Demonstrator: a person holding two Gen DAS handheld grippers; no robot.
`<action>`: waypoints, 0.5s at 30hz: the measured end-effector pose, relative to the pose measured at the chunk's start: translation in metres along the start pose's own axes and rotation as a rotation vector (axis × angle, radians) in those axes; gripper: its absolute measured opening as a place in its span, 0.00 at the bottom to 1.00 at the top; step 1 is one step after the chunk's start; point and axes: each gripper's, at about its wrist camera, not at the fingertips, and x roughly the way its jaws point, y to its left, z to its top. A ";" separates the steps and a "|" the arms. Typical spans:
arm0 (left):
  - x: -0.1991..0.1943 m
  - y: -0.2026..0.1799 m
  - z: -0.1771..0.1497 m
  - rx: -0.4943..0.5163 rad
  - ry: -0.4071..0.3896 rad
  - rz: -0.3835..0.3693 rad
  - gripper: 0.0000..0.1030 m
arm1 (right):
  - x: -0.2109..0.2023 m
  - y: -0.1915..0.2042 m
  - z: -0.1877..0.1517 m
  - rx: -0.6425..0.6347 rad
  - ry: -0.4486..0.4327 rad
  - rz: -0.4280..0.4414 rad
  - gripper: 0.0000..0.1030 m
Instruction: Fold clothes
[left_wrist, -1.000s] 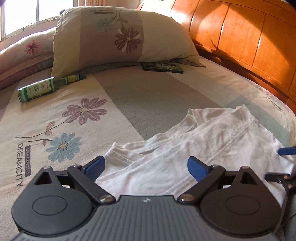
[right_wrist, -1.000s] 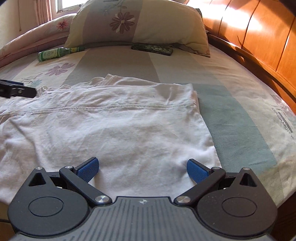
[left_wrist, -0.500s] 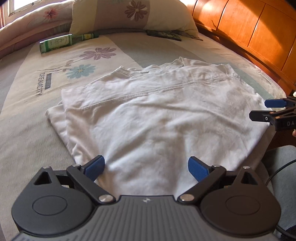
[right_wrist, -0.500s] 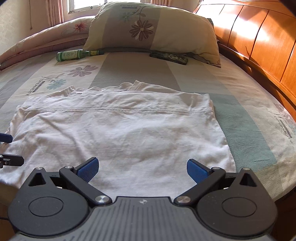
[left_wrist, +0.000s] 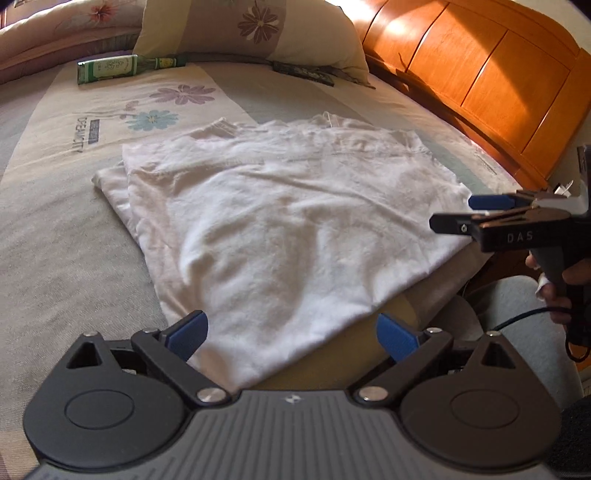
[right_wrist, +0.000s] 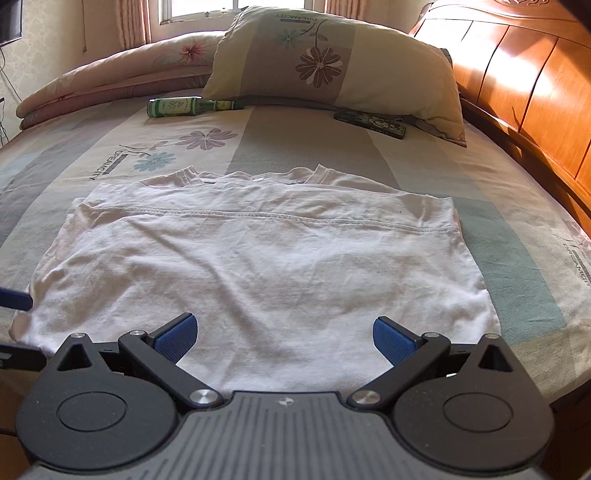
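Observation:
A white T-shirt (left_wrist: 288, 221) (right_wrist: 258, 266) lies folded in half on the bed, its hem seam running across the far side and the collar peeking out beyond it. My left gripper (left_wrist: 291, 334) hovers open over the shirt's near corner, which hangs at the bed edge. My right gripper (right_wrist: 284, 334) is open above the near fold edge, nothing between its blue pads. In the left wrist view the right gripper (left_wrist: 480, 212) shows side-on at the shirt's right edge, held by a hand (left_wrist: 561, 284).
A green bottle (right_wrist: 181, 107) and a dark flat packet (right_wrist: 369, 123) lie near the flowered pillow (right_wrist: 332, 70). A rolled quilt (right_wrist: 103, 81) sits at the far left. The wooden headboard (right_wrist: 528, 85) runs along the right. Patterned bedsheet (right_wrist: 306, 147) surrounds the shirt.
Both grippers have drawn back toward the near bed edge, so more of the folded shirt and bed is in view. Both stay open; the shirt lies still.

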 end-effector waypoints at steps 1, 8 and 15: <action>-0.004 0.006 0.004 -0.019 -0.021 -0.002 0.95 | 0.000 0.001 0.000 0.003 0.001 0.004 1.00; -0.007 0.057 0.024 -0.216 -0.073 0.017 0.95 | -0.004 0.004 0.003 0.025 -0.023 0.029 1.00; 0.019 0.108 0.027 -0.463 -0.048 -0.178 0.95 | -0.004 0.001 0.004 0.057 -0.052 0.069 1.00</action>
